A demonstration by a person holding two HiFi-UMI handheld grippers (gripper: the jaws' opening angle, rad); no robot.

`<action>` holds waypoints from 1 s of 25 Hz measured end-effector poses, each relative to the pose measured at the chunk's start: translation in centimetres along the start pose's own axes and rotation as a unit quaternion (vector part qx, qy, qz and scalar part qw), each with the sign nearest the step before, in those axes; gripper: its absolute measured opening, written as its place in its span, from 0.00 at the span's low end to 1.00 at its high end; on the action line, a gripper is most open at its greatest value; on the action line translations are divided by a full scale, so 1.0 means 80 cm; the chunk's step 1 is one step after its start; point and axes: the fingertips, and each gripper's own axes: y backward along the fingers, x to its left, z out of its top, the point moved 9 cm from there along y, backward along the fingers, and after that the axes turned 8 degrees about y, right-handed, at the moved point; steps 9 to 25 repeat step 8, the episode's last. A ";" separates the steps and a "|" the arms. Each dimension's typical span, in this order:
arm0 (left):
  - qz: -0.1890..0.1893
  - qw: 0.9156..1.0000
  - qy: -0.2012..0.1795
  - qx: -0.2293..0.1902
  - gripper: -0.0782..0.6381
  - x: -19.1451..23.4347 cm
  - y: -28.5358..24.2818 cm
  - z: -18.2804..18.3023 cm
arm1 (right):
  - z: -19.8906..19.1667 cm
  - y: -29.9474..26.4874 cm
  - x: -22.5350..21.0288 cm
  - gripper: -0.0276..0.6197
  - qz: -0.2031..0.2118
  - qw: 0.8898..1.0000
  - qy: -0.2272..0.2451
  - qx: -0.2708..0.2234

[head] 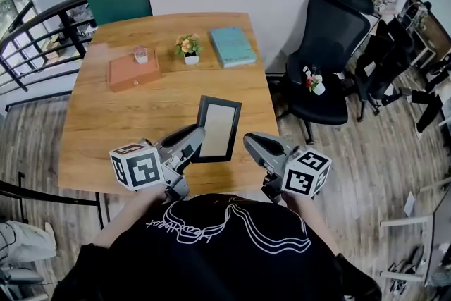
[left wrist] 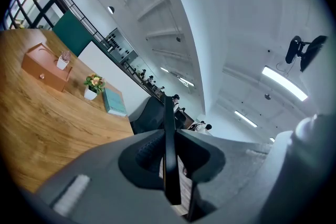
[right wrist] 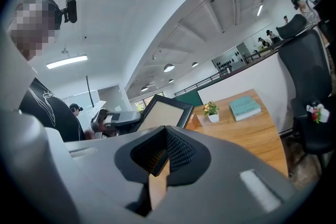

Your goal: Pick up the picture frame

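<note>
The picture frame is black with a tan inner panel and hangs tilted above the near part of the wooden table. My left gripper is shut on its left edge. In the left gripper view the frame runs edge-on between the jaws of the left gripper, which points upward. My right gripper hovers just right of the frame without touching it, jaws shut with nothing between them. In the right gripper view the raised frame stands beyond the right gripper.
On the far half of the table are an orange box with a small pot on it, a flower pot and a teal book. A black office chair with a small plant on its seat stands to the right.
</note>
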 end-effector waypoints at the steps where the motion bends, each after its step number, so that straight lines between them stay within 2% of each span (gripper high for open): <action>1: 0.000 1.000 0.000 0.000 0.22 0.000 0.000 0.000 | -0.001 0.000 0.000 0.08 -0.001 1.000 -0.001 0.000; 25: 0.002 1.000 0.001 0.000 0.22 0.002 0.001 0.000 | -0.003 0.000 0.000 0.08 -0.003 1.000 -0.003 0.001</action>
